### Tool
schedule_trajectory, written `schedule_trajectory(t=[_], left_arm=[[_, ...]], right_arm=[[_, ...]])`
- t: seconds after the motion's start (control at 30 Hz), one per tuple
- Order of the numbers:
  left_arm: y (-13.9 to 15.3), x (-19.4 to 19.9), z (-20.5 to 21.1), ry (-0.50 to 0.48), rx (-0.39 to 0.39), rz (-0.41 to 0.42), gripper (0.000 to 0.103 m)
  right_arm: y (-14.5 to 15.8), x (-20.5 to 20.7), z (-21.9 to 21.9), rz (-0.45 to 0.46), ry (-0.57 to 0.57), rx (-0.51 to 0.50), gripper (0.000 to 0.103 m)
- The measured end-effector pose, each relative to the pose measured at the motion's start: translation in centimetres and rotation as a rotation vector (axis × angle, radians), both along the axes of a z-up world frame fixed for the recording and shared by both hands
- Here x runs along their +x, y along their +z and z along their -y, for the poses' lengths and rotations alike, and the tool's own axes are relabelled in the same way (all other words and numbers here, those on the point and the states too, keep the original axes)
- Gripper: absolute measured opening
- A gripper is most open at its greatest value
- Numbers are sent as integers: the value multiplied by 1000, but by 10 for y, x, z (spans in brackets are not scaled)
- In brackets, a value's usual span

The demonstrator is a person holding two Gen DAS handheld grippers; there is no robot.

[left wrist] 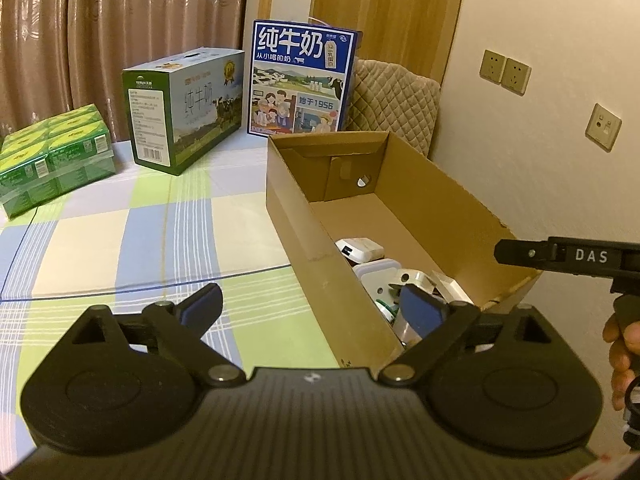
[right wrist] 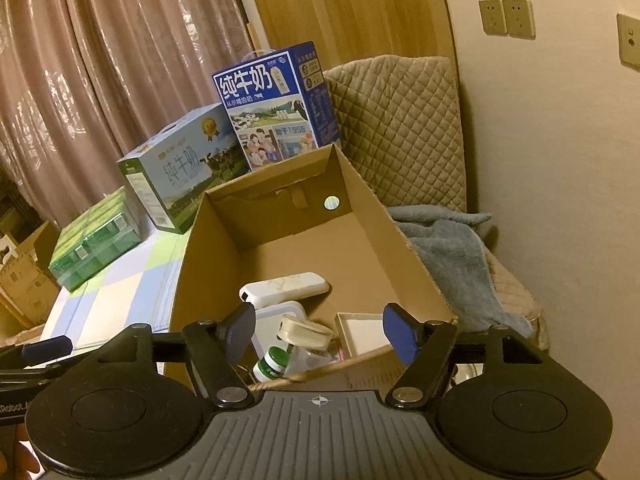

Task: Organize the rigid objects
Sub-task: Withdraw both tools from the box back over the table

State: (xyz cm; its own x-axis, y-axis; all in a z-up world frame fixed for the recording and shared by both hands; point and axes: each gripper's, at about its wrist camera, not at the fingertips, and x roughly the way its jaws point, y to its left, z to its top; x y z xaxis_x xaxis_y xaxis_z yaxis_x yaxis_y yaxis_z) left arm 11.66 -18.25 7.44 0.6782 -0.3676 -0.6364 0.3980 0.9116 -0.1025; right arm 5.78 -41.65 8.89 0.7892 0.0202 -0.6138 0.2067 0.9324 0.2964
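Right wrist view looks straight into the cardboard box (right wrist: 396,240), whose near end holds the rigid objects: a long white adapter (right wrist: 286,289), a white lidded container (right wrist: 276,322), a cream plug-like piece (right wrist: 306,331), a green-capped bottle (right wrist: 273,363) and a shallow white tray (right wrist: 366,334). The far half of the box floor is bare. The right gripper (right wrist: 320,334) hovers above this cluster with its jaws released and nothing between them; the left gripper (left wrist: 310,308) straddles the box's near wall, jaws spread wide, also empty. Both look like they have let go of a drop-off, so the placing step seems finished. Outside the box, the checked bed sheet (left wrist: 120,240) carries 2 milk cartons (left wrist: 188,108) and a green shrink-wrapped pack (left wrist: 52,156). Next, judging by this, comes backing clear of the box and finding any loose item not yet stowed; none shows here.
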Motion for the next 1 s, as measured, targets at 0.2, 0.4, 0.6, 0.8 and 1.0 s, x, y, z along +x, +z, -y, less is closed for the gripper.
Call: schedule_trajectory(t=[0.2,0.4,0.6,0.8,1.0], left_arm=[[6,-16,-3,9,0,-8,94],[14,-35,-5,40,5,-17,94],[20,-52,-8,52,6,-31,94],[28,-70,-9,75,8,-36,94],[32,-85,-13,96,-1,-54,94]], right_arm=[[10,-17,-6,0,9,-39,75],[19,-33,-15,-10,19,-57,77],[27,-52,-21,-28,20,-98,79],[34,-71,-27,-40,29,-106,80],[40,-84,-36,-38,53,-104,80]])
